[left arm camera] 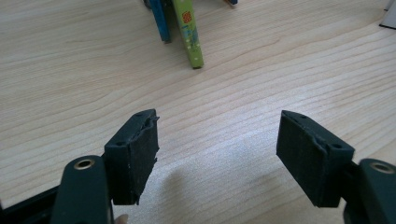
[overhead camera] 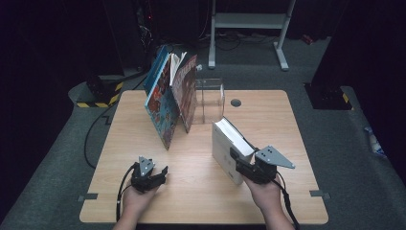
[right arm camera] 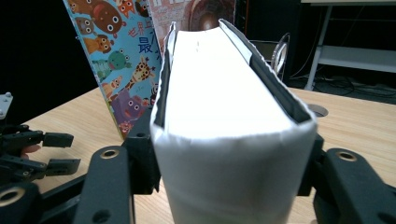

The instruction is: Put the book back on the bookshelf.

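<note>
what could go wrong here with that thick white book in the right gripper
The right gripper clamps the white book only at its near end, so the far end could sag or twist loose when lifted. The picture books lean against each other beside the clear stand; a bump from the white book might topple them. The left gripper rests open on the table and steadies nothing.

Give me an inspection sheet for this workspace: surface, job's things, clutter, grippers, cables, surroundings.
Surface: wooden table, bare front.
Job's things: thick white book upright on its edge; picture books leaning against a clear box.
Clutter: nothing seen.
Grippers: right gripper clamped on the white book; left gripper open, holding nothing, over bare wood.
Cables: one trailing from each gripper; black cable on the floor.
Surroundings: dark room, grey floor, white metal frame behind.
</note>
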A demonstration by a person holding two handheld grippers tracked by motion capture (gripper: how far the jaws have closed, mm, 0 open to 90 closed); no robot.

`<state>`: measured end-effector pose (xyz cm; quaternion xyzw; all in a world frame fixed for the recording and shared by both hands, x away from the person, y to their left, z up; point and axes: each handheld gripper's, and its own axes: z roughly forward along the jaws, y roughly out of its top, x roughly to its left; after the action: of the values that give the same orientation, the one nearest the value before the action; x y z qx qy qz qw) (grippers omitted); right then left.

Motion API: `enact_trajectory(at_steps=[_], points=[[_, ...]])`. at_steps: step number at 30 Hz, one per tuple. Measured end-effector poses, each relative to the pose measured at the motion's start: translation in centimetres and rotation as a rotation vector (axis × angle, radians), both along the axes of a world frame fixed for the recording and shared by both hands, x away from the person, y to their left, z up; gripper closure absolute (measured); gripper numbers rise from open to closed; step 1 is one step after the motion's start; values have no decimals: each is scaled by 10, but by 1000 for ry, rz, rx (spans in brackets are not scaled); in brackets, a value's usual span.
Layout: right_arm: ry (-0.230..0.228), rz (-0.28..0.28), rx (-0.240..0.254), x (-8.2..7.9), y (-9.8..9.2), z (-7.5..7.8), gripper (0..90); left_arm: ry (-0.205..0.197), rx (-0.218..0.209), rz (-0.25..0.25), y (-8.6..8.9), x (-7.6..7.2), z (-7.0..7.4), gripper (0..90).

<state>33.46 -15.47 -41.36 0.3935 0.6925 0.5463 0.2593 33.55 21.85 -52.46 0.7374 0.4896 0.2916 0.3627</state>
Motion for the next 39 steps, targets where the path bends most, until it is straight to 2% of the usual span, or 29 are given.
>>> enact_trajectory(at_steps=[6, 10, 12, 14, 17, 26, 30, 39], points=[[9, 35, 23, 4, -3, 0, 463, 2, 1, 0, 0, 0, 0, 297], [2, 30, 28, 6, -1, -2, 431, 3, 1, 0, 0, 0, 0, 298], [-19, 25, 17, 6, 1, -2, 435, 4, 0, -1, 0, 0, 0, 298], [-15, 22, 17, 7, 2, -3, 439, 5, -3, 1, 0, 0, 0, 298], [-37, 16, 5, 6, 3, -2, 466, 5, -3, 1, 0, 0, 0, 299], [-18, 18, -17, 5, 4, 0, 483, 7, -4, 1, 0, 0, 0, 301], [-19, 30, -19, 5, 5, 1, 488, 10, -3, 1, 0, 1, 0, 301], [-34, 18, -56, 4, 5, 2, 523, 17, -2, -3, 0, 1, 0, 302]])
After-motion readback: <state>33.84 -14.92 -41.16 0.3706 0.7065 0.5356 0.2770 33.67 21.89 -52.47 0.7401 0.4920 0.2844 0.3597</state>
